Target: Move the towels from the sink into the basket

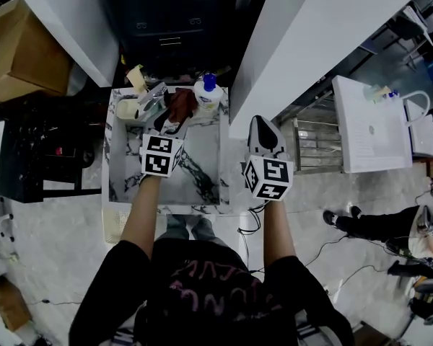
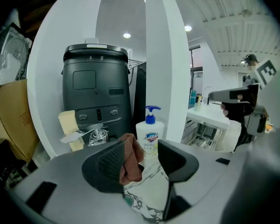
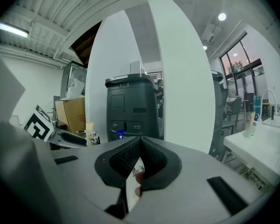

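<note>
Marble sink point(image 1: 202, 157) ahead, brown towel point(image 2: 132, 162) on its twelve o'clock rim: my left gripper point(image 2: 144, 155), fingers point(image 2: 107, 162) wide, should straddle it deeper before pinching; right gripper point(image 3: 139, 155) idles, closed empty.

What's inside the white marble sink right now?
A brown cloth towel lies at the white marble sink's back; the left tongs cover the basin beneath them.

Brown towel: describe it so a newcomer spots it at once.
Find the white marble-patterned sink in front of the person. At its far edge, a crumpled reddish-brown cloth towel sits between the chrome faucet and the white soap bottle with a blue pump; it is the only dark, soft thing there.
</note>
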The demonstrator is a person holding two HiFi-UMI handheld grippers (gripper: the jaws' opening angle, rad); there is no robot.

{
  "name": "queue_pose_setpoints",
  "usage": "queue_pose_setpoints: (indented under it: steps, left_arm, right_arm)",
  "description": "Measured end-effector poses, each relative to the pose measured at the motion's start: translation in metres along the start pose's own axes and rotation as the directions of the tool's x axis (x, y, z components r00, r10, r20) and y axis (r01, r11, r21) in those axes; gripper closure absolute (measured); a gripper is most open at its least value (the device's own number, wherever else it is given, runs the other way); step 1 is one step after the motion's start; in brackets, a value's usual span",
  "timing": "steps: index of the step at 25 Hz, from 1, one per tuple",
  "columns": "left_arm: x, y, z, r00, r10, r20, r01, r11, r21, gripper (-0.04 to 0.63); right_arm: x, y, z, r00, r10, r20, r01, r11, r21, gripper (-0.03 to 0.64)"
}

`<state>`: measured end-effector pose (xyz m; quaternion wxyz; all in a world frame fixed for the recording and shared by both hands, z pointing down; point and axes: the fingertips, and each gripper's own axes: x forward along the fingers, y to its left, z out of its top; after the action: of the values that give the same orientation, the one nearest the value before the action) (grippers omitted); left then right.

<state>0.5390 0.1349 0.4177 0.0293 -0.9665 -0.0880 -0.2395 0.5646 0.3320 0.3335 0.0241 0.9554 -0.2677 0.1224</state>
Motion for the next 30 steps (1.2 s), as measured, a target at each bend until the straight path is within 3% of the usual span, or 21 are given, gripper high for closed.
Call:
queue_pose_setpoints:
  steps: [3,10,16,23,30]
  left_arm:
    - [0.023,0.008,-0.011,0.999,0.022,-0.037,-0.022,1.0,0.001,0.339]
    - [0.064,0.026,-0.037,0.992,0.075,-0.098,-0.077,0.997,-0.024,0.336]
    - [0.086,0.03,-0.049,0.988,0.049,-0.149,-0.056,0.998,-0.039,0.341]
    - [0.088,0.035,-0.049,0.988,0.051,-0.145,-0.063,0.995,-0.076,0.53]
    - [0.07,0.031,-0.038,0.993,0.059,-0.105,-0.065,0.997,-0.052,0.557]
  right_arm:
    - [0.0,-0.008,-0.007,1.0,-0.012,-0.019,0.012,1.0,-0.002,0.601]
    - [-0.002,-0.027,-0.022,0.997,-0.042,-0.061,0.042,0.999,-0.012,0.601]
    - [0.005,-0.037,-0.024,0.996,-0.055,-0.072,0.054,0.998,-0.017,0.601]
    - [0.006,-0.039,-0.022,0.996,-0.059,-0.07,0.059,0.998,-0.016,0.601]
    - [0.001,-0.035,-0.022,0.997,-0.054,-0.056,0.054,0.999,-0.005,0.601]
